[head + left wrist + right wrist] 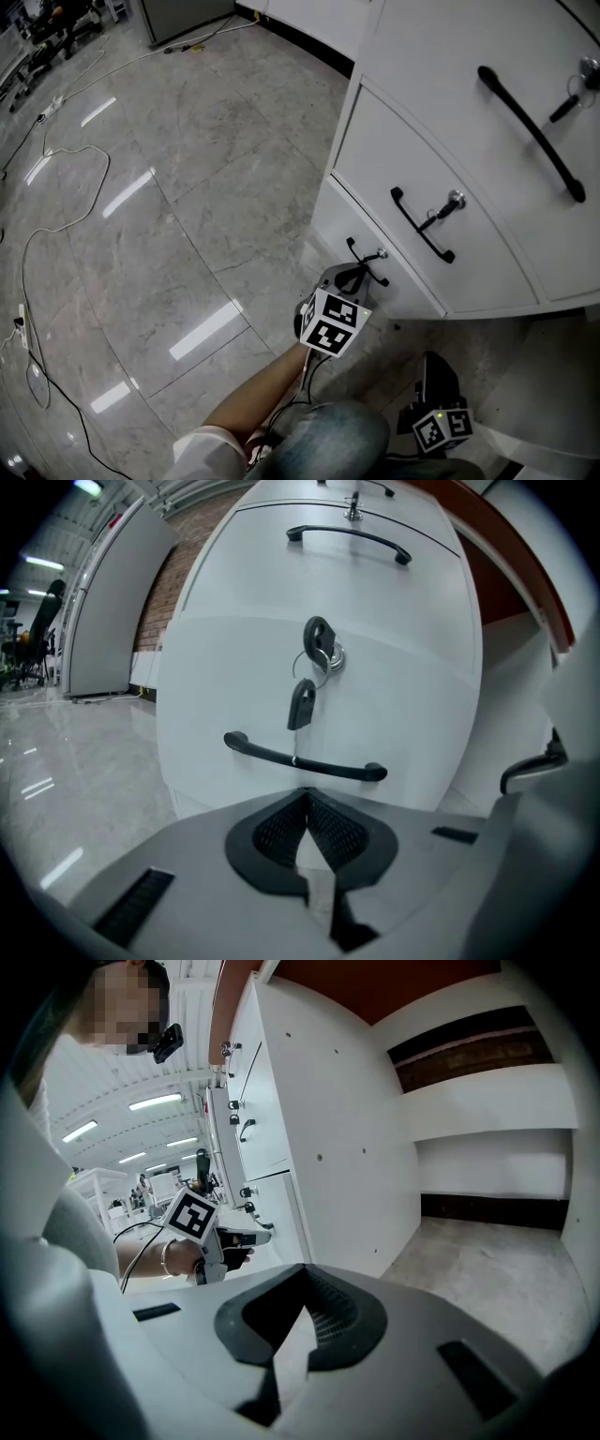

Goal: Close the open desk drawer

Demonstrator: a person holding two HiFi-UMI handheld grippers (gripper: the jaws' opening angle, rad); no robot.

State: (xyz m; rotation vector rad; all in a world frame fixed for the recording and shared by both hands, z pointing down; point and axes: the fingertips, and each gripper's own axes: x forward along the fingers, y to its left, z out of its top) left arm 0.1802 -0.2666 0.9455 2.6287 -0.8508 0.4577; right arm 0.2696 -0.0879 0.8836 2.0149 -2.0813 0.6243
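Observation:
A white drawer cabinet [441, 112] has three stacked fronts with black handles and keys in the locks. My left gripper [359, 274] is shut and empty, its tips at the bottom drawer's handle [364, 260]. In the left gripper view the shut jaws [307, 797] point at the bottom handle [302, 760], just below a key with a black fob [302, 703]. How far the bottom drawer front [323, 220] stands out I cannot tell. The right gripper [431, 361] hangs low by the person's knee, shut on nothing [305, 1274]. The left gripper [251, 1237] also shows in the right gripper view.
Polished stone floor [159, 206] spreads to the left, with white cables [70, 155] and a black cable [66, 412] trailing over it. A grey cabinet [183, 17] stands at the back. The person's jeans-clad knee [328, 441] is below. A kneehole recess [487, 1213] opens beside the cabinet's side.

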